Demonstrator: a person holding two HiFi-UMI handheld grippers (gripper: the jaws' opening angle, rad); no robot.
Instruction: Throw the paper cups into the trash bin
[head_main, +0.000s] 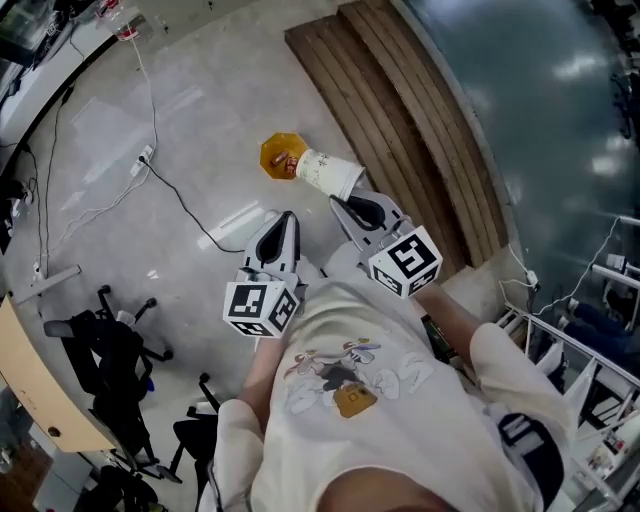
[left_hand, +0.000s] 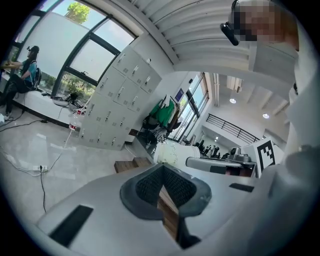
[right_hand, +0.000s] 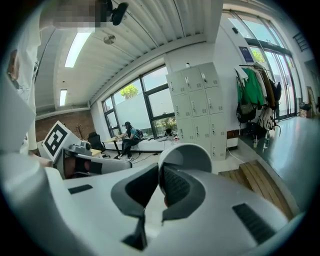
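Observation:
A white paper cup (head_main: 327, 172) is held out on its side above the floor, with my right gripper (head_main: 348, 204) shut on its rim. In the right gripper view the cup (right_hand: 189, 154) rises just past the pads, its wall pinched between them. On the floor just left of the cup stands a small yellow trash bin (head_main: 282, 155) with something orange inside. My left gripper (head_main: 287, 217) hovers beside the right one, shut, with nothing in it. In the left gripper view its pads (left_hand: 150, 186) meet at the tip, and the cup (left_hand: 172, 152) shows beyond.
Wooden steps (head_main: 400, 130) run along the right, beside a dark glossy floor. A black cable (head_main: 180, 200) and a power strip (head_main: 143, 158) lie on the pale floor to the left. Black office chairs (head_main: 115, 350) stand at lower left. Lockers (right_hand: 197, 107) line the far wall.

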